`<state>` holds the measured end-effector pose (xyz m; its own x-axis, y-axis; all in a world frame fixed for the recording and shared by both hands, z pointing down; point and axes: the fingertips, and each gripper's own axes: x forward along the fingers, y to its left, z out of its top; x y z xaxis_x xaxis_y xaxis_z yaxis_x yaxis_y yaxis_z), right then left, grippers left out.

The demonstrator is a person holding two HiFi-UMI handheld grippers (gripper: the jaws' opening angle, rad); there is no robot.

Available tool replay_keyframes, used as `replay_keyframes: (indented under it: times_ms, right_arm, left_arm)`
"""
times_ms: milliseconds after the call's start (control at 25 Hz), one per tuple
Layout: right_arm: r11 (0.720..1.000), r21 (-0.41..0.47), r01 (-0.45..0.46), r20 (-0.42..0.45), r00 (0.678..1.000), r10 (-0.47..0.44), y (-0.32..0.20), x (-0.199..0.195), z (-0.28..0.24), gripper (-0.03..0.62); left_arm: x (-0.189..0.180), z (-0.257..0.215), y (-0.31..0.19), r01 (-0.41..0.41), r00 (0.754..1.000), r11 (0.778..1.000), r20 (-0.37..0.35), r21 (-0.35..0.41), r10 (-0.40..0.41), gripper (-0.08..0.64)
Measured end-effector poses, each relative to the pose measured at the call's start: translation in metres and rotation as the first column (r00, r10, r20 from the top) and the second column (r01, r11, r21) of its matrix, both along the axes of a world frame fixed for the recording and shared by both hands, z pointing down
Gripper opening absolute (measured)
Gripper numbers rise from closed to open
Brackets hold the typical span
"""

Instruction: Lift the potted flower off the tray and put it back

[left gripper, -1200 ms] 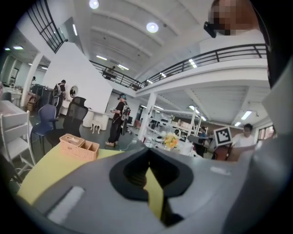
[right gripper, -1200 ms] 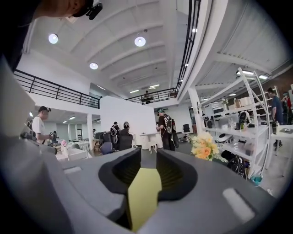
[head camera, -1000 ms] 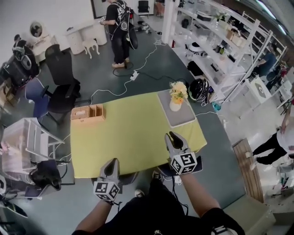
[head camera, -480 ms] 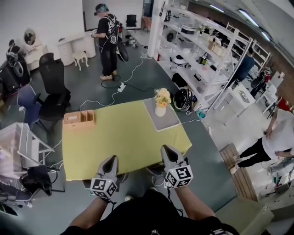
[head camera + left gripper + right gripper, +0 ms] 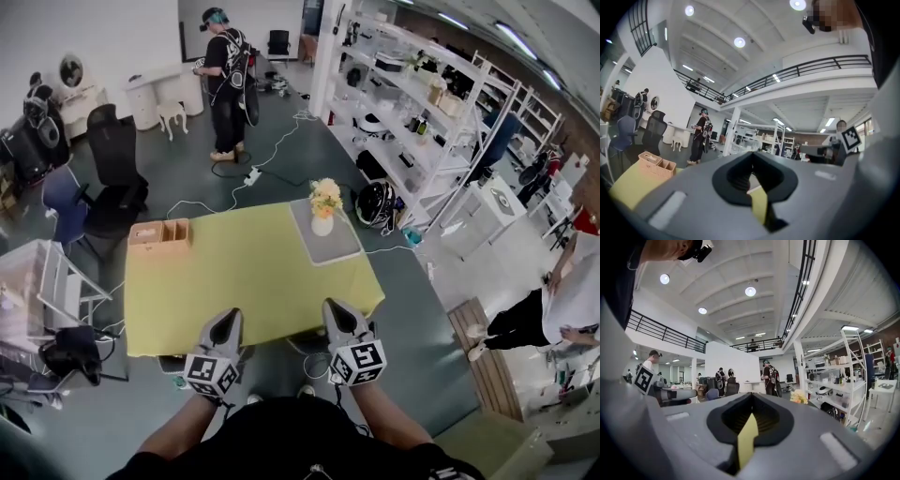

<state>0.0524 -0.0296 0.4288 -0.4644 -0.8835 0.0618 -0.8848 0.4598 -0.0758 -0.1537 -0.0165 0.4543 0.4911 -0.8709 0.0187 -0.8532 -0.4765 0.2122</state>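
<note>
Potted flower (image 5: 324,204) stood on tray (image 5: 339,247), above frame centre. Left gripper (image 5: 226,322) clenched, empty; right gripper (image 5: 335,309) just closed on nothing. Both low in frame, well apart from flower. Likely pre-reach: next, advance, open jaws.

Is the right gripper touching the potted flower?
Apart. The head view shows the right gripper at the near edge of the table, the potted flower far across on its tray.

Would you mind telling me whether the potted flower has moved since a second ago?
No. The potted flower stands at the far end of the grey tray on the yellow table, just as before.
</note>
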Motion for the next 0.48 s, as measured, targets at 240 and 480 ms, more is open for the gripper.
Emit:
replay_keyframes:
  times_ms: [240,480]
  right_arm:
    - [0.999,-0.043,0.015,0.002,1.000,-0.015,0.009,0.020,0.016,0.003]
    - [0.999,-0.043,0.027,0.006,1.000,-0.027,0.012,0.034,0.018,0.003]
  left_arm:
    - [0.029,0.003,0.010,0.000,1.000,1.000,0.002,-0.014,0.000,0.008]
    - [0.040,0.002,0.016,0.008,1.000,1.000,0.023,-0.014,-0.008,0.008]
